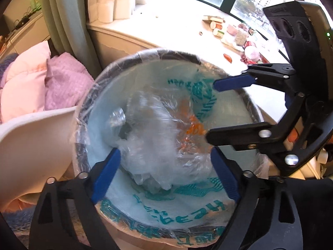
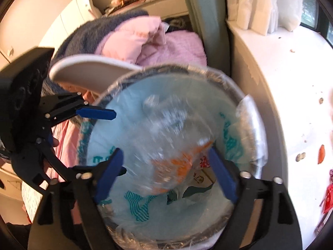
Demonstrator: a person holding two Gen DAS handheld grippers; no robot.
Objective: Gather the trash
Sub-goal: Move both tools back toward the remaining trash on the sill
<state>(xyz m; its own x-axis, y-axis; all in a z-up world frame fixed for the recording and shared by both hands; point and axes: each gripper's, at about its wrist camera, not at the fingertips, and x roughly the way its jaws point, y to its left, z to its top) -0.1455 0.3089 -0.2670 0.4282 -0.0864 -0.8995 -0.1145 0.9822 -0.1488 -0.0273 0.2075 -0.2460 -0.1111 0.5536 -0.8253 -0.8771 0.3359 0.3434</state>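
Trash bin (image 1: 83, 112): round, lined with a pale blue printed bag (image 1: 162, 218), standing against the white window ledge (image 1: 177, 27), directly below both grippers. White swing lid (image 1: 31, 137) tipped up at the bin's side, beside a heap of pink bedding (image 1: 41, 79).

Bin contents: crumpled clear plastic wrap (image 1: 149, 145) lying loose in the liner, blurred in both views, with an orange-printed wrapper (image 2: 181, 162) under it. Judged as deposited, not held.

Remaining on the ledge: a cluster of packets and wrappers (image 1: 239, 37) near the window, a red wrapper (image 2: 329, 198), an orange scrap (image 2: 321, 154), and scattered nut shells (image 2: 300, 157). Judged well short of complete; most ledge litter not yet collected.

Left gripper (image 1: 166, 175): jaws spread wide, nothing between the pads, aimed down into the bin mouth. Right gripper (image 2: 166, 173): jaws likewise spread wide and empty, over the same opening; seen in the left wrist view reaching in from the right edge.

Next step, as judged: return to the ledge for the packet cluster.
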